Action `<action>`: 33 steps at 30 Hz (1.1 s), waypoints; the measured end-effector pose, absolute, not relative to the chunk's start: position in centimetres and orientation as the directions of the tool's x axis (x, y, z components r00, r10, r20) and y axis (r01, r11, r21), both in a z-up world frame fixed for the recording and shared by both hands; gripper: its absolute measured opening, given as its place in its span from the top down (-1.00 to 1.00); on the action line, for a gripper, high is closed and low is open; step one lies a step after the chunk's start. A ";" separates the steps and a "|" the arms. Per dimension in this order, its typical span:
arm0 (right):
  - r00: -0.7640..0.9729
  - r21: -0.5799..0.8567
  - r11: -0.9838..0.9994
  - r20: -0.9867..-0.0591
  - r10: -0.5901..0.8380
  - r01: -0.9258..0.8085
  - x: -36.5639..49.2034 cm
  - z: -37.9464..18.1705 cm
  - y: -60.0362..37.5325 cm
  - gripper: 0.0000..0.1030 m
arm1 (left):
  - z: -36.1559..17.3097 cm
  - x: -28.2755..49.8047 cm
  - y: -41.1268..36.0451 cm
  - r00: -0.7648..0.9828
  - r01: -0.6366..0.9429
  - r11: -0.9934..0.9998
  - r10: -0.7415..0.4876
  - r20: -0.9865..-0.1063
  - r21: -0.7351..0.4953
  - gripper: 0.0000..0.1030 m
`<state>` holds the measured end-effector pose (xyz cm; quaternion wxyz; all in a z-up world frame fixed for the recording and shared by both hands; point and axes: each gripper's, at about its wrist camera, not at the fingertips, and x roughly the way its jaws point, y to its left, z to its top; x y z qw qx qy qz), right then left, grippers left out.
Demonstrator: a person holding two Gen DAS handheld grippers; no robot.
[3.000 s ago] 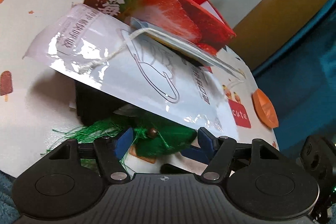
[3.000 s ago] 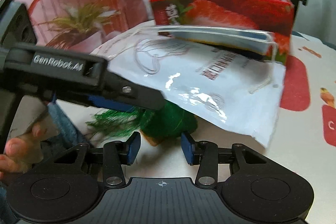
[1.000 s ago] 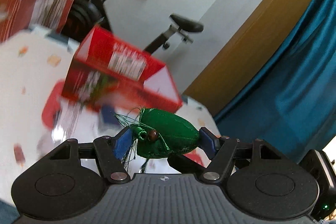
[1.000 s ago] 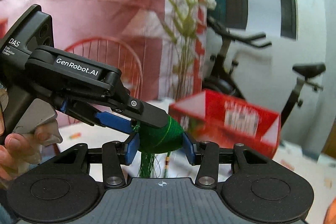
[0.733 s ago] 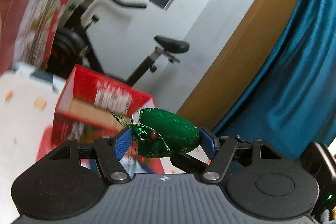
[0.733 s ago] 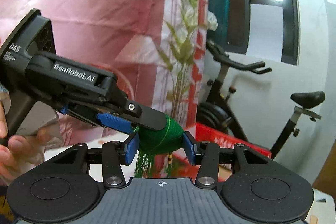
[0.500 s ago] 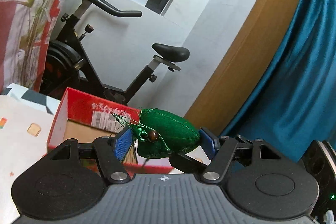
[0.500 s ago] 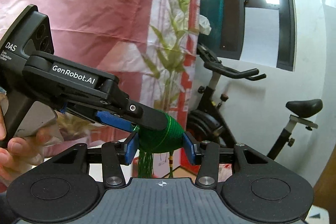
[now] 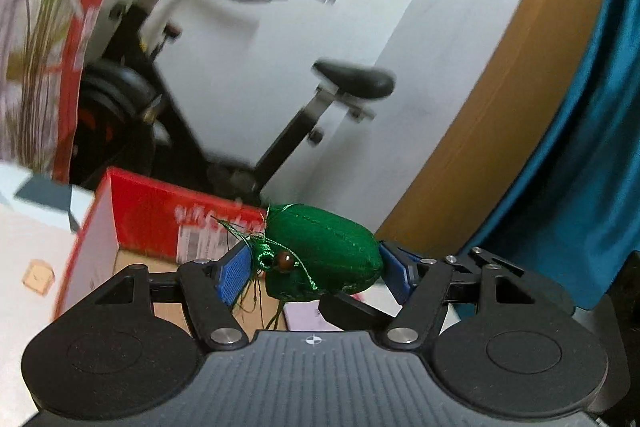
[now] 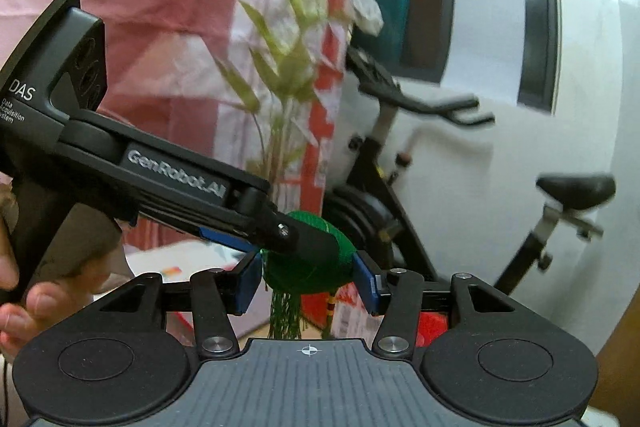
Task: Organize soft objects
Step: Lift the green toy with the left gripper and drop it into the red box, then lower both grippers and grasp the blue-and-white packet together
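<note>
**Green sachet pinched by both tongs above the red box**

While the green silk sachet (image 9: 320, 251) hangs in the air, both pairs of tongs close on it at once. In the left wrist view the left tongs (image 9: 316, 273) pinch it between their blue pads (image 9: 234, 273), one pad against each end of the plump body, with a brown bead (image 9: 285, 259) and loose green threads at the left pad. A dark finger of the other tool reaches in under the sachet from the right.

In the right wrist view the right tongs (image 10: 306, 283) grip the same sachet (image 10: 308, 273) from both sides, their blue pads (image 10: 366, 285) pressed into it, and its green tassel (image 10: 285, 315) dangles below. The left tool crosses in from the left, its finger lying over the top of the sachet, and a hand (image 10: 36, 291) holds its grip.

Below and beyond the sachet stands an open red box (image 9: 156, 215) with a cardboard floor, resting on the white patterned bench (image 9: 28, 251). An exercise bike (image 9: 280, 131) stands behind it, near a blue curtain (image 9: 592, 147).
</note>
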<state>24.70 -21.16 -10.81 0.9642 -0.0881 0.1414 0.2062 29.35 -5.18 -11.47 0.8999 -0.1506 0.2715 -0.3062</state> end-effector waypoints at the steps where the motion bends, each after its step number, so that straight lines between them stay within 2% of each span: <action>1: 0.875 -0.103 0.905 -0.320 0.363 -0.413 25.3 -11.5 -21.3 0.08 | -12.1 30.0 -5.6 0.655 0.460 0.771 -0.630 -0.417 -0.441 -0.39; 8: 0.851 0.008 0.930 -0.401 0.339 -0.367 28.5 -16.2 -23.4 0.10 | -15.9 33.5 -7.9 0.580 0.439 0.786 -0.618 -0.531 -0.435 -0.39; 17: 0.832 0.038 0.951 -0.473 0.289 -0.308 30.0 -19.2 -24.8 0.09 | -18.2 35.1 -9.6 0.564 0.428 0.818 -0.574 -0.593 -0.385 -0.39; 21: 0.852 -0.007 0.971 -0.481 0.207 -0.240 29.7 -19.3 -24.7 0.11 | -17.4 34.3 -9.9 0.608 0.444 0.845 -0.529 -0.592 -0.298 -0.39; 26: 0.865 0.056 0.983 -0.468 0.181 -0.176 28.6 -18.8 -26.0 0.11 | -16.2 33.1 -8.0 0.658 0.411 0.873 -0.484 -0.576 -0.264 -0.39; 33: 0.881 0.112 0.981 -0.434 0.191 -0.158 24.8 -18.0 -26.1 0.11 | -15.0 29.2 -5.1 0.722 0.396 0.906 -0.408 -0.559 -0.150 -0.38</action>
